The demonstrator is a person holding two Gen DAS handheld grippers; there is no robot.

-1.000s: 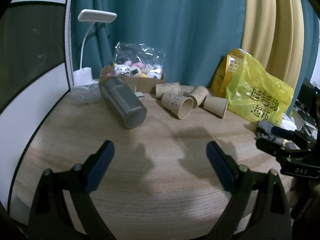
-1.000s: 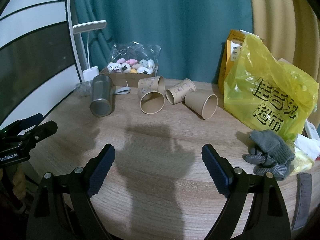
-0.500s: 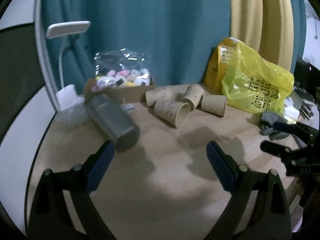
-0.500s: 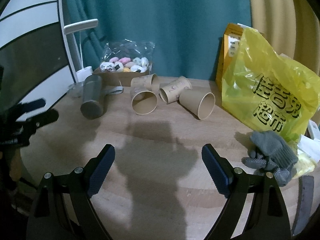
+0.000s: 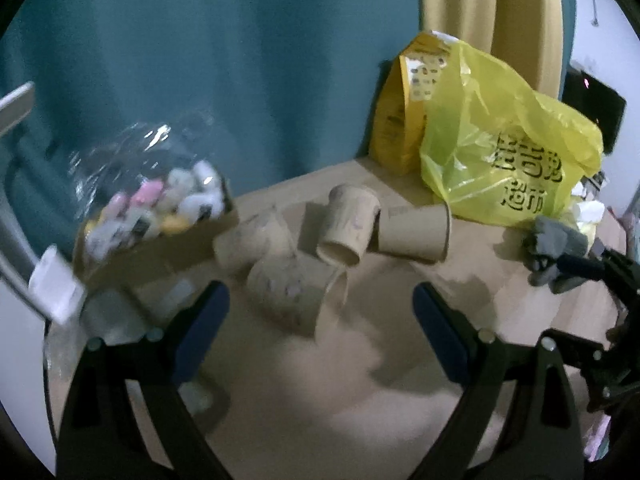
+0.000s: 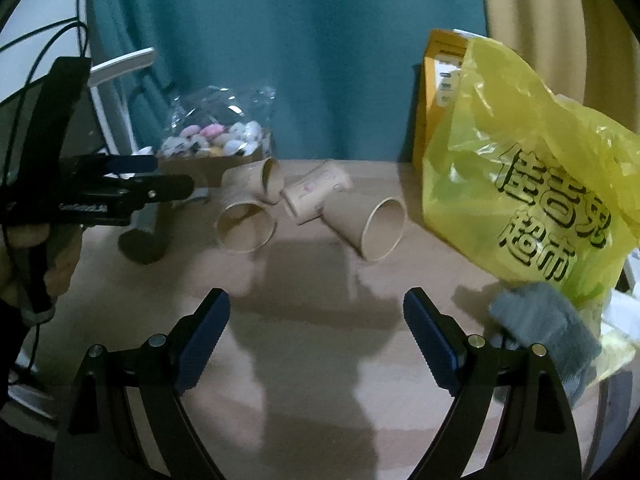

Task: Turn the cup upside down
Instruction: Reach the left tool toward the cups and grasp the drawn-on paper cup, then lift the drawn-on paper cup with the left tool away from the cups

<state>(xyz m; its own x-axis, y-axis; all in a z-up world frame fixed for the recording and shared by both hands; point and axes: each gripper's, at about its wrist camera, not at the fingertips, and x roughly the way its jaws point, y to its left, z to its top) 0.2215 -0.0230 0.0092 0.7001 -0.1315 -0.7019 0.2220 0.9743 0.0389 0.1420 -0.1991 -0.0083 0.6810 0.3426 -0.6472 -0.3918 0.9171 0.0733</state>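
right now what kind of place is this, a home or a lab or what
Most likely a room at home, set up as a makeshift work table. A wooden table stands against teal curtains, cluttered with a yellow shopping bag, tipped paper cups, a box of small toys and grey gloves.

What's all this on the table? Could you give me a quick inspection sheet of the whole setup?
Surface: wooden table.
Job's things: four paper cups, all lying on their sides.
Clutter: yellow bag, grey gloves, box of toys, grey flask lying down.
Grippers: left gripper open, empty; right gripper open, empty.
Cables: black wires at far left.
Surroundings: teal curtain, white lamp.
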